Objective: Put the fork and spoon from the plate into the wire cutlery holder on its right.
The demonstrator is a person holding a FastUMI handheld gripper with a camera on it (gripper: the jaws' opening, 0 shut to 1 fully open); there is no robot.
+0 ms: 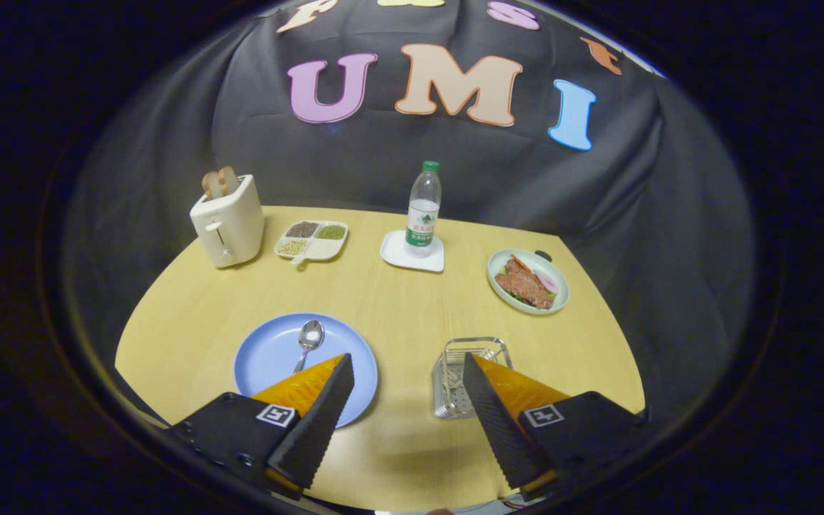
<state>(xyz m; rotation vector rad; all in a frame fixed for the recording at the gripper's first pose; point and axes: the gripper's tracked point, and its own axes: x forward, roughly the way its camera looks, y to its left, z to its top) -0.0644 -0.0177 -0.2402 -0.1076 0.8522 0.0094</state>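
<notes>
Gripper (406,368) fingers spread, holding nothing — spoon (307,343) lies on the plate (262,357) just beyond the left finger, handle toward it, wire cutlery holder (455,379) opposite.

A pale wooden counter (398,300) carries everything. Near its front lie a blue plate (269,357) and, to the right of it, a wire cutlery holder (455,372). Along the back stand a cream toaster (229,223), a divided snack tray (312,239), a white coaster (412,254) under a bottle, and a bowl of food (528,281).
</notes>
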